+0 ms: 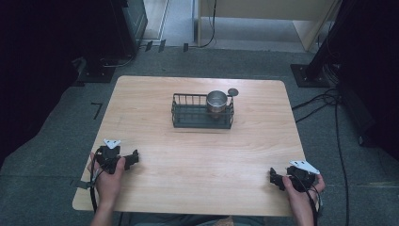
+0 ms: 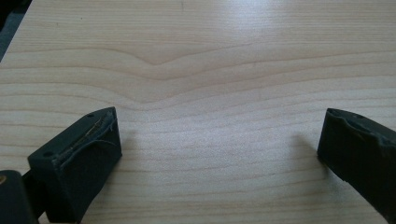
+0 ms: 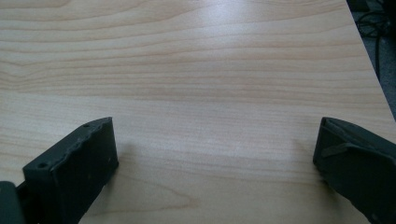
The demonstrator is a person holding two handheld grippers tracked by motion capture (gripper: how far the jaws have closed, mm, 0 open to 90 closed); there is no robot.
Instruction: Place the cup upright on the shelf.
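Note:
A dark wire basket (image 1: 193, 123) stands at the middle of the far half of the wooden table (image 1: 202, 155). A shiny metal cup (image 1: 217, 100) sits upright in the basket's right end. My left gripper (image 1: 135, 157) rests low on the table's near left, held by a hand, and it is open (image 2: 219, 135) with bare wood between its jaws. My right gripper (image 1: 274, 178) rests at the near right corner, also hand-held and open (image 3: 217, 140) over bare wood. Both are far from the basket.
A small dark round disc (image 1: 233, 92) lies on the table just behind the basket's right end. Grey carpet (image 1: 56, 141) surrounds the table, with cables (image 1: 329, 101) on the floor at the right and dark equipment stands at both back corners.

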